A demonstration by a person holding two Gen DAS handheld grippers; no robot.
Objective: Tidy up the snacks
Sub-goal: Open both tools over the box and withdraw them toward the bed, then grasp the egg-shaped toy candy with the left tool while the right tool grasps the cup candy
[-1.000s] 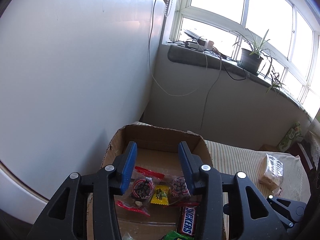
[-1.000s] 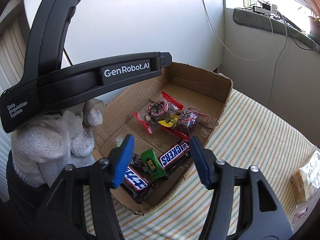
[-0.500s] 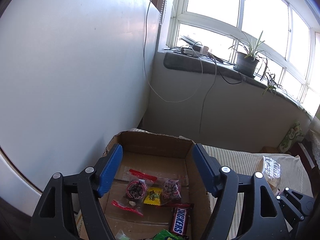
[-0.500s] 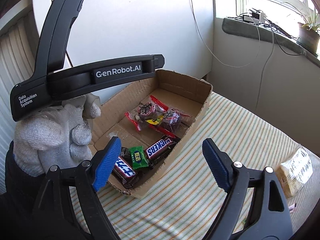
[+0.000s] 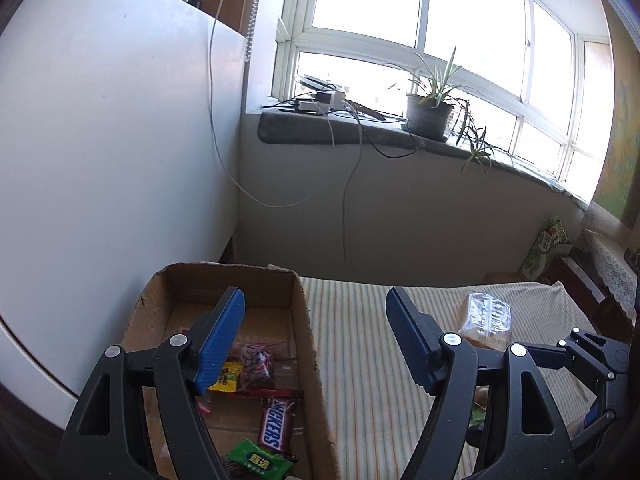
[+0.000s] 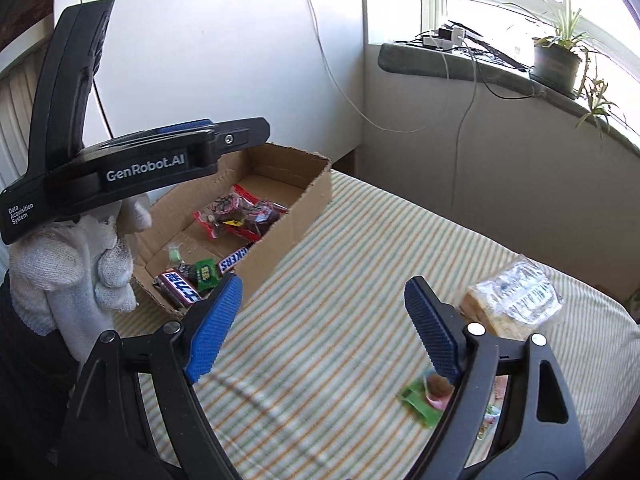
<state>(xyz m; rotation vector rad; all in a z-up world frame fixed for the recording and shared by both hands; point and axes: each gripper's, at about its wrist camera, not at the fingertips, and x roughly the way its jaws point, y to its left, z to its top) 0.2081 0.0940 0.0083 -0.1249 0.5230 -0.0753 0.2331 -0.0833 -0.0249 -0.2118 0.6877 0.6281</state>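
sitting on the striped cloth (image 6: 340, 280), the cardboard box (image 6: 308, 208) already holds several snacks, such as a snickers bar (image 5: 276, 424). outside wait a clear bread pack (image 6: 516, 296) and a small green packet (image 6: 420, 400). the left gripper (image 5: 316, 344) and right gripper (image 6: 324, 328) are both spread and hold nothing.

**Open tools above striped table, snacks boxed at left**

The right tool (image 6: 320, 320) hangs with its blue pads spread wide over the striped table (image 6: 340, 260). At the table's left edge a cardboard box (image 6: 304, 208) holds a Snickers bar (image 6: 236, 257), a green packet (image 6: 207, 273) and red-sealed bags (image 6: 240, 216). The gloved left hand (image 6: 76, 268) grips the left tool (image 6: 224, 136) beside it. A wrapped bread pack (image 6: 516, 300) lies right; a green wrapper (image 6: 420, 402) lies near the front.
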